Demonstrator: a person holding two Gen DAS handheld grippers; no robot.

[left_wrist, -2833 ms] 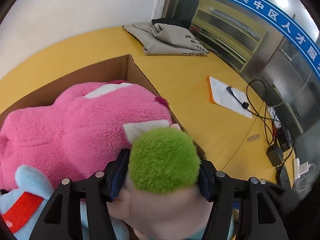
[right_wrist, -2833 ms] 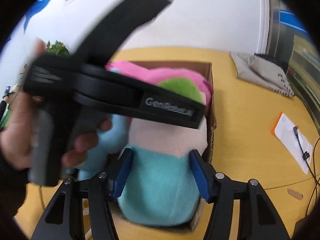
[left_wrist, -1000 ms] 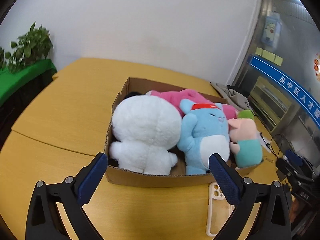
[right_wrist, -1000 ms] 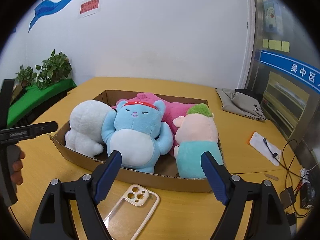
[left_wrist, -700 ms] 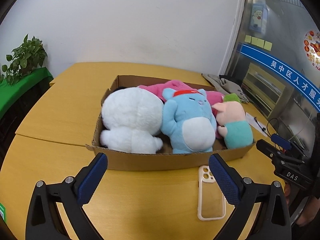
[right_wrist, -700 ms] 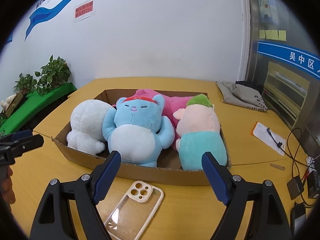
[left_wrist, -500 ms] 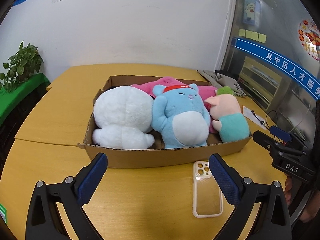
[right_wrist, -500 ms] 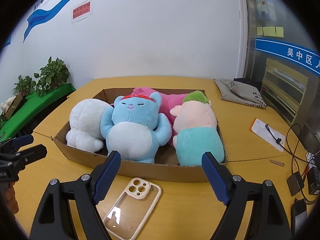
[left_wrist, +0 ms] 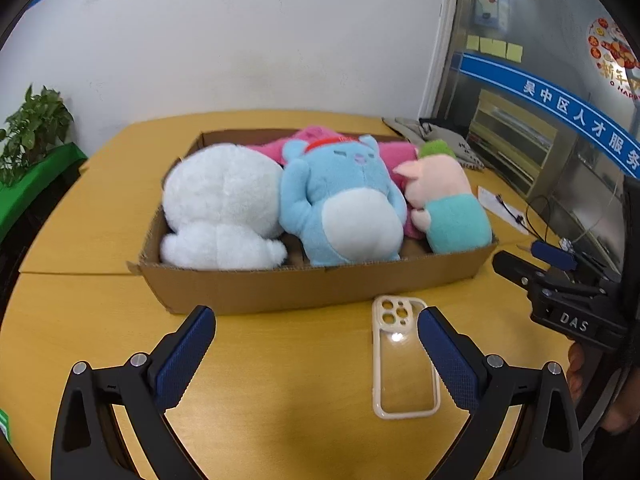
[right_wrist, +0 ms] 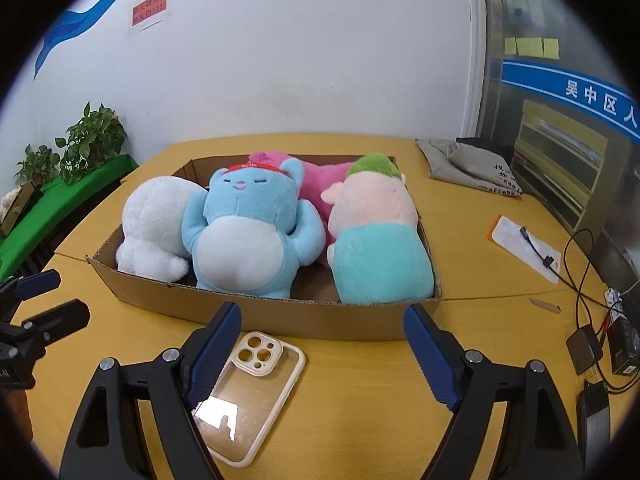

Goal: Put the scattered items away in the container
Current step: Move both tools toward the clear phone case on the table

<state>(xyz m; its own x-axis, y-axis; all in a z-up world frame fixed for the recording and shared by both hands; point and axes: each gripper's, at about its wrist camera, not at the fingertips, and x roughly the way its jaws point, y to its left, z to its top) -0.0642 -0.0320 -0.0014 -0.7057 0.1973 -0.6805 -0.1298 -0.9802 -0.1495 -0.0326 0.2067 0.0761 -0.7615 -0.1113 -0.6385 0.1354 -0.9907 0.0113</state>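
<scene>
Four plush toys sat packed in the cardboard box: white plush, blue plush, pink plush behind, pig plush at the right end. Clear phone case lay flat on the counter, just in front of the box, outside it. Left gripper fingers spread wide, empty; right gripper fingers wide, empty, both held back over the counter. Plush step looked finished. Case likely the last stray item: next move probably needs a low pinch on its thin rim, then a drop into the box
</scene>
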